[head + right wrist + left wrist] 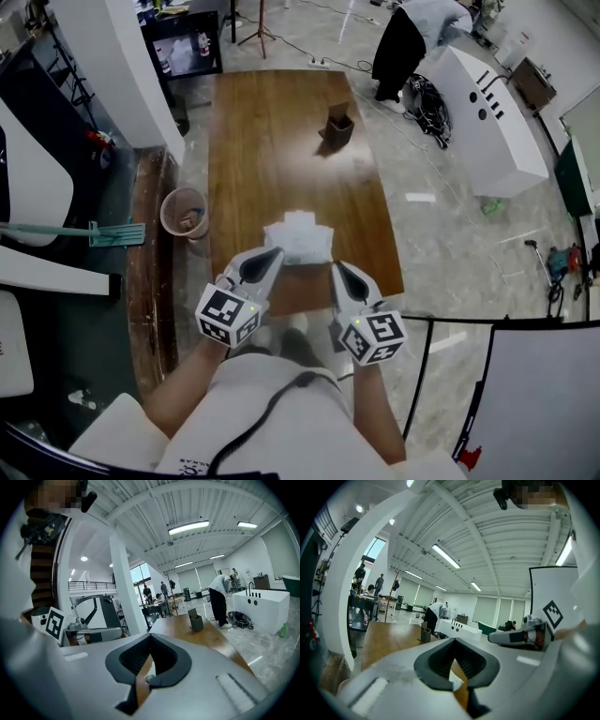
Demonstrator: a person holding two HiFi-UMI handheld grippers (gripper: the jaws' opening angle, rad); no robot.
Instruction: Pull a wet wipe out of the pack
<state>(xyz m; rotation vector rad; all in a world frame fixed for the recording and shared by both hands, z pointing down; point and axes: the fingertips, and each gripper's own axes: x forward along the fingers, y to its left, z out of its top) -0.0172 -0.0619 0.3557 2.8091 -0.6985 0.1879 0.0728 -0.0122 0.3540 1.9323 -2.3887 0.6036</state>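
Left tongs [273,253] and right tongs [339,267], both closed on nothing, flank my white wet-wipe pack [298,237] near the brown wooden desk's [272,141] near edge. The desk stretches well beyond the pack.

This is a lab hall with strip lights [445,556], tripod [255,33], floor cables [427,97].

One table [281,141], one wipe pack [298,239], one box [338,127], one bin [185,212].
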